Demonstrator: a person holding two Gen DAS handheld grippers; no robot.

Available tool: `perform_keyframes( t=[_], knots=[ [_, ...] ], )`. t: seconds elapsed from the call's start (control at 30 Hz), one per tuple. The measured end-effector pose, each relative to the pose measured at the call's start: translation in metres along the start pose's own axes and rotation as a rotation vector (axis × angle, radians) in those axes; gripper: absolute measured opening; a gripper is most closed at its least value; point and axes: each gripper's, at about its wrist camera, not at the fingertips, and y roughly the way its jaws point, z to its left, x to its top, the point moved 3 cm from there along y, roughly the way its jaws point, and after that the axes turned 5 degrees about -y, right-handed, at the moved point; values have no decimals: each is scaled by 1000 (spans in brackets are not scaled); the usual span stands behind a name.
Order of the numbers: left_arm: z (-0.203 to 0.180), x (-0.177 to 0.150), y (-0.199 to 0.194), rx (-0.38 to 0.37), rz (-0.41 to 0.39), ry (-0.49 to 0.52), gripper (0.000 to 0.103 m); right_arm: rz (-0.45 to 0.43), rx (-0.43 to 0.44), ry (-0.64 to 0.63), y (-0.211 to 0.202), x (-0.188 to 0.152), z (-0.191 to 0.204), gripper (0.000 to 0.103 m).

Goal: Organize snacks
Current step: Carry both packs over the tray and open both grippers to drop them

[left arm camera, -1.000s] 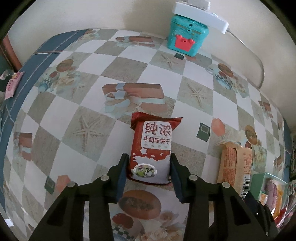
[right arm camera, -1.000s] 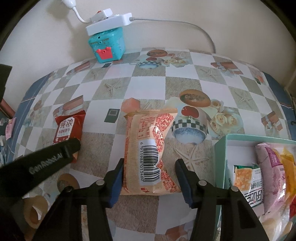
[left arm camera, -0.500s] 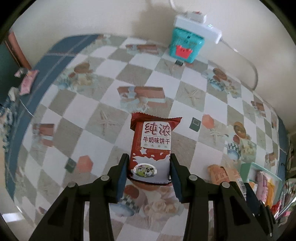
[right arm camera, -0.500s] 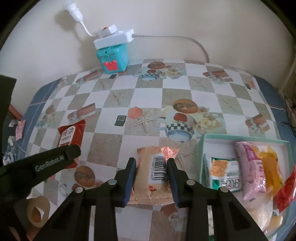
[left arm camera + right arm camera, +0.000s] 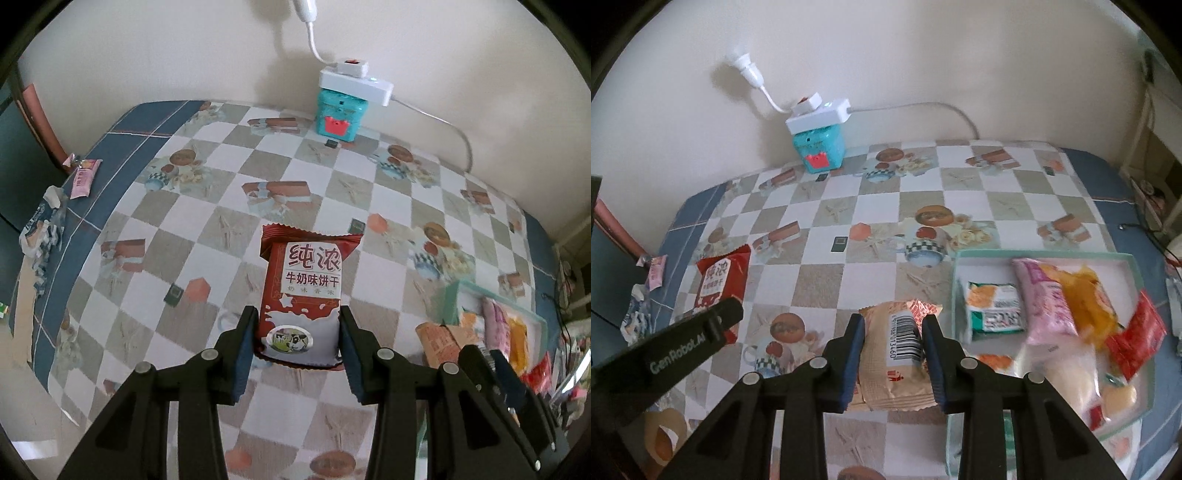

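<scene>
My left gripper (image 5: 297, 341) is shut on a red milk-biscuit packet (image 5: 304, 291), held up above the checked tablecloth. In the right wrist view that same red packet (image 5: 720, 280) shows at the left, above the left gripper's black finger (image 5: 690, 339). My right gripper (image 5: 893, 349) is shut on a beige packet with a barcode (image 5: 897, 350), also lifted off the table. A mint-green tray (image 5: 1130, 258) lies to its right with several snack packets in it. In the left wrist view the tray (image 5: 452, 295) and the beige packet (image 5: 437, 341) appear at the lower right.
A teal toy box (image 5: 820, 151) with a white power strip (image 5: 818, 114) on top stands against the back wall, its cable running right. A pink sachet (image 5: 85, 177) and crumpled wrappers (image 5: 40, 229) lie on the blue border at the left. A tape roll (image 5: 663, 439) sits bottom left.
Both grippers have risen with their packets, so more of the table shows. The right gripper's jaws closed in on the beige packet and lifted it off the cloth.
</scene>
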Motion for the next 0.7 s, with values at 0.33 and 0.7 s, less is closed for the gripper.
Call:
perform_keyframes(
  t=[0.33, 0.7],
  knots=[
    [-32, -36, -25, -35, -18, 52, 44, -46, -25, 30, -39, -19, -28, 34],
    [-100, -69, -26, -79, -9, 182, 44, -43, -97, 162, -49, -30, -111, 34]
  ],
)
